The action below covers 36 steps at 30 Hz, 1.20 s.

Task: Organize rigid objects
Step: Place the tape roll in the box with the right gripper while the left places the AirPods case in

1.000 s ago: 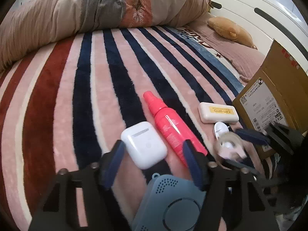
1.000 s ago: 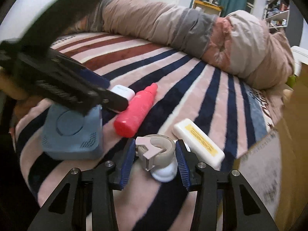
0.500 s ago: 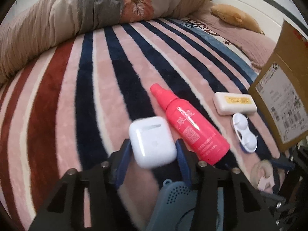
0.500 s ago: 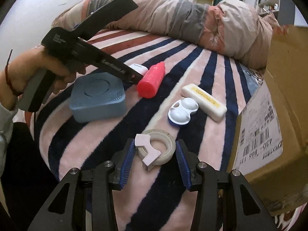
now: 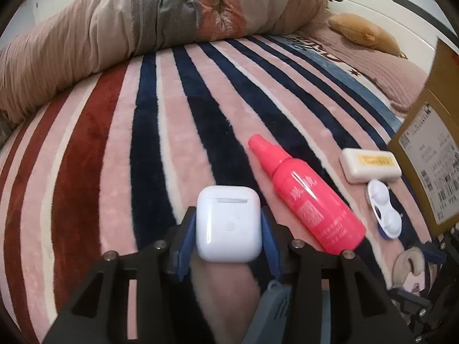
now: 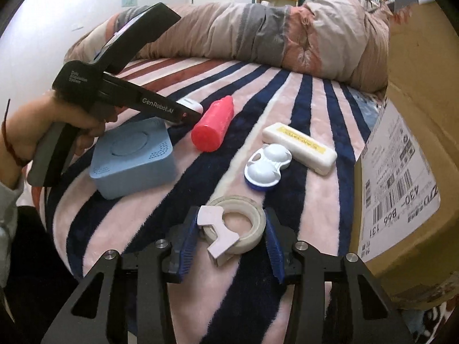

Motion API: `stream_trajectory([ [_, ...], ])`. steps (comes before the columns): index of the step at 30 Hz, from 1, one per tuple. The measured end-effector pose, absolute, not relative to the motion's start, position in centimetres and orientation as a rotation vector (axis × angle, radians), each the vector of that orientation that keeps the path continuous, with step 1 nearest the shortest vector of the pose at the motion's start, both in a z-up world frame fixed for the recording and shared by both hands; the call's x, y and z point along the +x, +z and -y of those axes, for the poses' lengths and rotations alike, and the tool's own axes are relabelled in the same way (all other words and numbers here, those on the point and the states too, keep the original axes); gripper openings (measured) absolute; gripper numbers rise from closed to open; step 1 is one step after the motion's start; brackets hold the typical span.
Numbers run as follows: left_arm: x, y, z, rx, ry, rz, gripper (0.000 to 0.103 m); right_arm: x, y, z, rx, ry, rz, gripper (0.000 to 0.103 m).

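My left gripper [image 5: 228, 230] is shut on a white earbud case [image 5: 229, 223] and holds it above the striped blanket. My right gripper [image 6: 231, 236] is shut on a tape roll [image 6: 233, 229] with a pink cutter, lifted near the cardboard box [image 6: 416, 143]. On the blanket lie a pink-red bottle [image 5: 304, 200], a white bar-shaped case [image 5: 370, 164] with a yellow label, a white contact-lens case [image 5: 384, 213] and a blue square device [image 6: 133, 156]. The tape roll also shows at the lower right of the left wrist view [image 5: 408, 266].
A rolled duvet [image 5: 143, 23] lies along the far side of the bed. A tan pillow [image 5: 361, 31] sits at the far right by a white headboard. The cardboard box [image 5: 430, 149] stands open at the bed's right edge.
My left gripper closed on the earbud case and lifted it. My right gripper lifted the tape roll off the contact-lens case and drew it back toward the box.
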<state>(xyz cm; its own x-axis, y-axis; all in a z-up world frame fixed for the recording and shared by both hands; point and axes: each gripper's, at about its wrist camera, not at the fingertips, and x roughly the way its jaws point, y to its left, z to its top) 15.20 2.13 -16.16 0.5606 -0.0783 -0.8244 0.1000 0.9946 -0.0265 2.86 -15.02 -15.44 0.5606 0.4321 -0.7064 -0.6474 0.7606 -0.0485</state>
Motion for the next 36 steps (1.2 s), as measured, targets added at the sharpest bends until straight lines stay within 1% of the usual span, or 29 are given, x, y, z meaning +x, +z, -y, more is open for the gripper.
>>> stream_trajectory([
  [4,14.2,-15.2,-2.4,0.016,-0.125,-0.955,0.040,0.9,-12.6,14.7,-0.353,0.741,-0.662,0.039],
  [6,13.5,-14.5,-2.5,0.015,-0.135,-0.942,0.040,-0.1,-9.4,15.1,-0.340,0.791,-0.615,0.039],
  [8,13.1,-13.9,-2.3,0.022,-0.137,-0.932,0.040,-1.1,-5.2,16.2,-0.332,0.816,-0.527,0.039],
  [9,12.8,-13.5,-2.2,0.027,-0.136,-0.924,0.040,-1.6,-2.6,17.3,-0.329,0.805,-0.465,0.039],
  [11,12.5,-13.0,-2.0,0.029,-0.138,-0.916,0.040,-1.5,0.8,19.6,-0.325,0.734,-0.401,0.039],
  [13,12.2,-12.3,-1.8,0.034,-0.142,-0.903,0.040,-0.2,3.0,22.3,-0.309,0.655,-0.411,0.039],
  [16,11.5,-10.7,-0.9,0.047,-0.155,-0.872,0.040,3.4,3.2,26.5,-0.320,0.472,-0.512,0.040],
  [19,10.6,-8.1,0.6,0.054,-0.199,-0.823,0.040,6.6,0.5,28.9,-0.348,0.406,-0.651,0.040],
  [21,9.8,-5.4,2.6,0.079,-0.243,-0.774,0.040,7.8,-1.2,29.6,-0.352,0.396,-0.714,0.040],
  [24,9.0,-1.7,5.7,0.111,-0.325,-0.712,0.040,8.0,-2.8,30.4,-0.343,0.394,-0.746,0.047],
  [27,8.8,1.7,9.6,0.133,-0.436,-0.673,0.040,7.3,-2.6,31.6,-0.329,0.416,-0.715,0.063],
  [29,9.3,3.4,12.7,0.143,-0.518,-0.670,0.040,7.1,-2.4,31.9,-0.315,0.431,-0.691,0.064],
  [30,9.7,4.0,14.2,0.156,-0.550,-0.672,0.040,6.9,-2.2,32.3,-0.299,0.447,-0.683,0.066],
  [31,10.3,4.5,16.0,0.177,-0.580,-0.676,0.040,7.0,-2.2,32.5,-0.286,0.462,-0.680,0.074],
  [32,10.9,4.6,17.5,0.197,-0.599,-0.687,0.040,6.8,-2.1,32.9,-0.271,0.479,-0.674,0.080],
  [33,11.5,4.6,18.9,0.215,-0.612,-0.705,0.040,6.5,-2.0,33.2,-0.265,0.485,-0.666,0.089],
  [34,12.3,4.5,20.4,0.229,-0.624,-0.730,0.040,6.2,-1.8,33.3,-0.265,0.488,-0.652,0.093],
  [36,13.5,3.8,22.4,0.246,-0.645,-0.781,0.040,5.8,-1.5,33.5,-0.281,0.505,-0.621,0.097],
])
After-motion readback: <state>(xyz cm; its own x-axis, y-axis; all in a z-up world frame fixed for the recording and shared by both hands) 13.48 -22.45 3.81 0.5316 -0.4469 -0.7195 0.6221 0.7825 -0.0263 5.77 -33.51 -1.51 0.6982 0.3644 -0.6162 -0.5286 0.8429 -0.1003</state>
